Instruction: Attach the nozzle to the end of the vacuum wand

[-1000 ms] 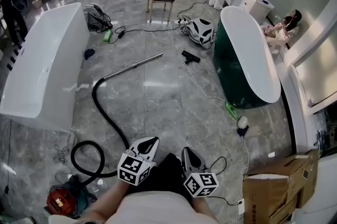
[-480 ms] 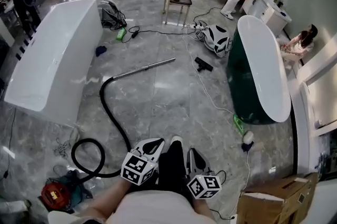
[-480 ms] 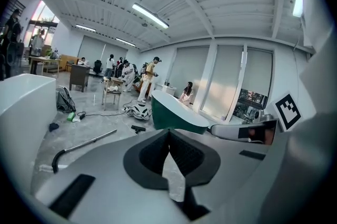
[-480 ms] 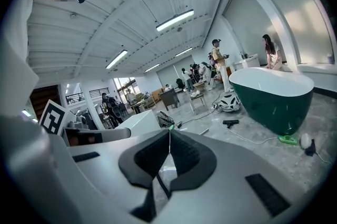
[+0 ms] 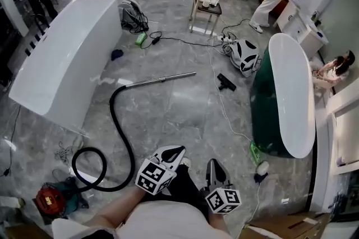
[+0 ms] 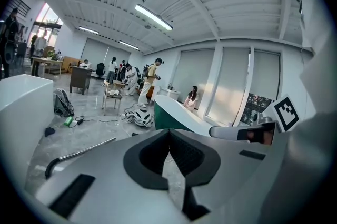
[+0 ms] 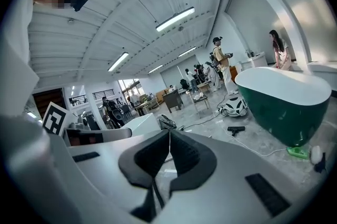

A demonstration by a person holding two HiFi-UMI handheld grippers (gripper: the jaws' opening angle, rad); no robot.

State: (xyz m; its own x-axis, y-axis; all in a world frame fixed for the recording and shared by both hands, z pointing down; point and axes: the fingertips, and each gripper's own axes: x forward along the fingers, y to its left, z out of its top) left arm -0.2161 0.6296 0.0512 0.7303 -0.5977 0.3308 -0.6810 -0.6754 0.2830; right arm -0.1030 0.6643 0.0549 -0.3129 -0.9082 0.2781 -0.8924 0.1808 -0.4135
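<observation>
Metal vacuum wand is laid flat on the grey floor, well apart from the green tub. Black nozzle is seen between wand tip and tub, touching neither. Black hose is joined at the wand end farthest from the tub. Left gripper and right gripper are clenched empty, well short of the tub.

White top, black trousers; grey left tongs and right tongs bear marker cubes (black-and-white squares).
</observation>
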